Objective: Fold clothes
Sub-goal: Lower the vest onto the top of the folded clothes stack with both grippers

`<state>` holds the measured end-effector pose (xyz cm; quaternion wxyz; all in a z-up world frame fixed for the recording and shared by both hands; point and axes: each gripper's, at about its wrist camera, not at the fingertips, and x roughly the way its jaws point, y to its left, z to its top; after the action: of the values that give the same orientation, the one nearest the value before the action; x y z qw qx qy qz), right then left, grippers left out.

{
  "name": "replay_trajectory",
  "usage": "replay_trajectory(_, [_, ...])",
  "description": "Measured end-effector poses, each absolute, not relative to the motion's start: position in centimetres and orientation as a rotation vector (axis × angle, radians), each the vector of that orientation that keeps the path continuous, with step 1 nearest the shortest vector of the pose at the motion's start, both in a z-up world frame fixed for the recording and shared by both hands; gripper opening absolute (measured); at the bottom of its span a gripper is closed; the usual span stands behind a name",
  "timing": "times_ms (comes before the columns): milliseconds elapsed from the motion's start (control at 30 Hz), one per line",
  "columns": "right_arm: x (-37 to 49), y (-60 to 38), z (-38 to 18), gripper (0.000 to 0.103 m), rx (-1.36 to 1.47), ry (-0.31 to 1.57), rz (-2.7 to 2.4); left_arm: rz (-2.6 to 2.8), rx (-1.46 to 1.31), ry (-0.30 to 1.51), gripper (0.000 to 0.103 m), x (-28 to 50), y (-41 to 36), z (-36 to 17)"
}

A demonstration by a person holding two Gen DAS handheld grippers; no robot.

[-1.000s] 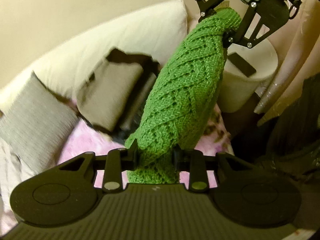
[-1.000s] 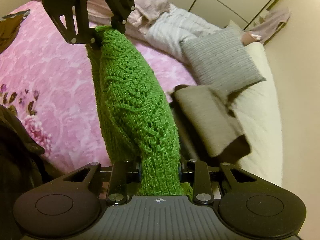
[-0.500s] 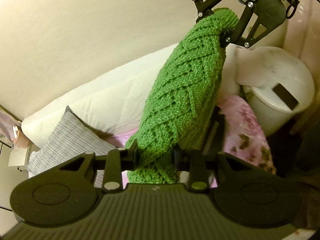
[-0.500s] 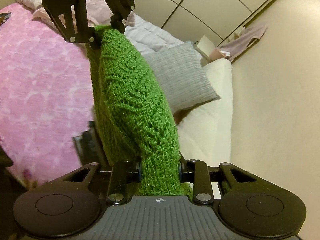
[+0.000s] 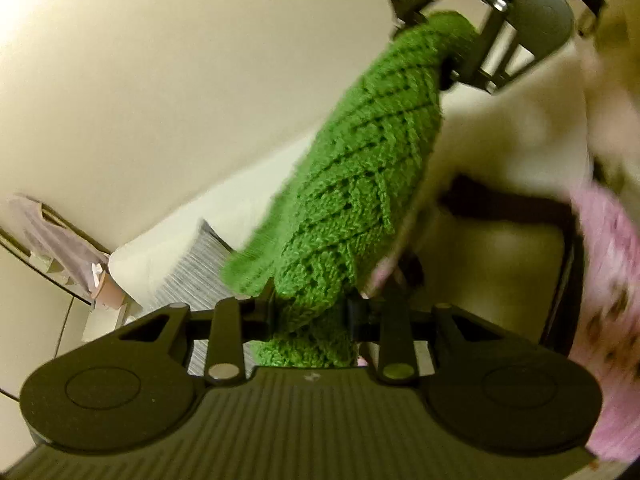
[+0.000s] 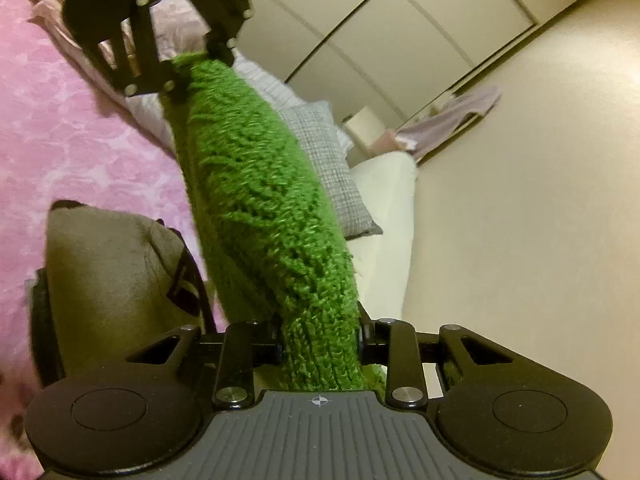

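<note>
Green knit (image 5: 360, 184) stretched in air above the bed (image 6: 60, 152), long axis running from left hand-held gripper (image 5: 312, 316) to right hand-held gripper (image 6: 320, 340); both clamp its ends. Only right view shows wardrobe doors (image 6: 380, 40); left view blurred.

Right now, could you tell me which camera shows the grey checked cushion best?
The right wrist view: the grey checked cushion shows most of its face beside the green knit. The left wrist view catches only a blurred sliver.
</note>
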<state>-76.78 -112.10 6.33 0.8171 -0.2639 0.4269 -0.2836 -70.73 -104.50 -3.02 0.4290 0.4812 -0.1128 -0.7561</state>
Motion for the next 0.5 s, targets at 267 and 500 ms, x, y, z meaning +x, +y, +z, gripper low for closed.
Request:
replay_trajectory(267, [-78.2,-107.0,-8.4,0.032,-0.618,0.965,-0.557,-1.809,1.281,-0.38,0.028,-72.2,-98.5,-17.2])
replay_trajectory(500, [-79.2,-106.7,-8.1,0.036,-0.622,0.994,-0.581,-1.799,1.314,-0.418,0.028,-72.5,-98.7,-16.9])
